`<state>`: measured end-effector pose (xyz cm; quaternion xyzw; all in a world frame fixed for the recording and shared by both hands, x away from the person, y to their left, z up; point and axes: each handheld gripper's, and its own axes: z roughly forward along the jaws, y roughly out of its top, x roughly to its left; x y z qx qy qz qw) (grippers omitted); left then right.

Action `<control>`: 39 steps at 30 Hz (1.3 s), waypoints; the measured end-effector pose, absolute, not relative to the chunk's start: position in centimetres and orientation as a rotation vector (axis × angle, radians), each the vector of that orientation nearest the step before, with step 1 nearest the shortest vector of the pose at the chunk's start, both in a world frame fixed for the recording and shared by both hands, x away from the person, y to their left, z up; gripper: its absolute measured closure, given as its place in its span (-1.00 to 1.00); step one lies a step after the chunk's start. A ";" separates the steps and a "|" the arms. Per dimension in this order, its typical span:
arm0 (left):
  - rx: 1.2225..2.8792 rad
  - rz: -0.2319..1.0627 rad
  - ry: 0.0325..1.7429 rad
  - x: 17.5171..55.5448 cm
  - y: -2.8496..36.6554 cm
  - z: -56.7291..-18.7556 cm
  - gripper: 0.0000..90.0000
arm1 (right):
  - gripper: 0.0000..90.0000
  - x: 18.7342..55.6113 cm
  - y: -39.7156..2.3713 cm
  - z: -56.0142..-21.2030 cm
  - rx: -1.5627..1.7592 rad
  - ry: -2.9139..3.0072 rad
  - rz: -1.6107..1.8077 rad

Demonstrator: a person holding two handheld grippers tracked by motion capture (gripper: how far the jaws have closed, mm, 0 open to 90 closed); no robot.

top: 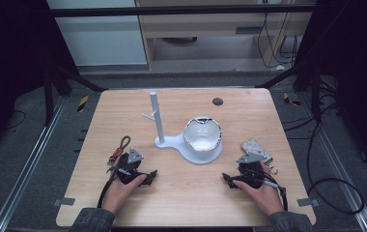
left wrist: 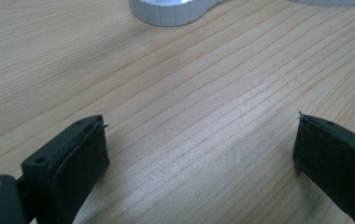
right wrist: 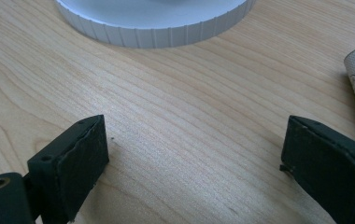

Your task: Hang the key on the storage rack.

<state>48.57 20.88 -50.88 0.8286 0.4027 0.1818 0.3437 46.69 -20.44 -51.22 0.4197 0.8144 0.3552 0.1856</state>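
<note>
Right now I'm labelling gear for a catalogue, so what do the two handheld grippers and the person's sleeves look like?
Both the left gripper and the right gripper are black, each topped by a grey three-cornered plate and trailing a dark cable. Their jaws are blocky black bars faced with dark pads, with small screw holes on top. The sleeves at the wrists are a dark grey-green fabric.

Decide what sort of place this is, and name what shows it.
Probably a lab or workshop bench set up for recording: a bare wooden table inside a dark metal frame, loose cables on the floor, and handheld grippers.
</note>
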 end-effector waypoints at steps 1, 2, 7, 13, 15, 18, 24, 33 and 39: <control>2.153 0.472 1.046 48.6 20.9 -50.9 -0.95 | -0.84 46.7 -20.4 -51.2 1.182 2.294 1.001; 2.154 0.472 1.045 48.6 20.9 -50.9 -0.95 | -0.84 46.7 -20.4 -51.2 1.182 2.294 1.001; 2.156 0.469 1.044 48.6 20.8 -50.9 -0.97 | -0.84 46.7 -20.4 -51.2 1.183 2.295 1.000; 2.226 0.459 1.058 49.1 21.1 -49.7 -0.85 | -0.84 46.7 -20.4 -51.2 1.184 2.294 1.000; 2.253 0.434 1.089 49.5 21.4 -48.9 -0.84 | -0.84 46.7 -20.4 -51.2 1.186 2.293 1.000; 2.308 0.415 1.135 50.6 22.4 -46.9 -0.82 | -0.84 46.6 -20.4 -51.2 1.184 2.295 0.999; 2.338 0.420 1.213 52.1 23.8 -44.7 -0.82 | -0.85 46.6 -20.5 -51.2 1.182 2.299 1.001; 2.371 0.454 1.284 54.0 24.7 -42.8 -0.74 | -0.85 46.5 -20.5 -51.2 1.184 2.298 1.006; 2.406 0.442 1.301 54.9 24.9 -43.1 -0.46 | -0.85 46.4 -20.5 -51.2 1.181 2.300 1.002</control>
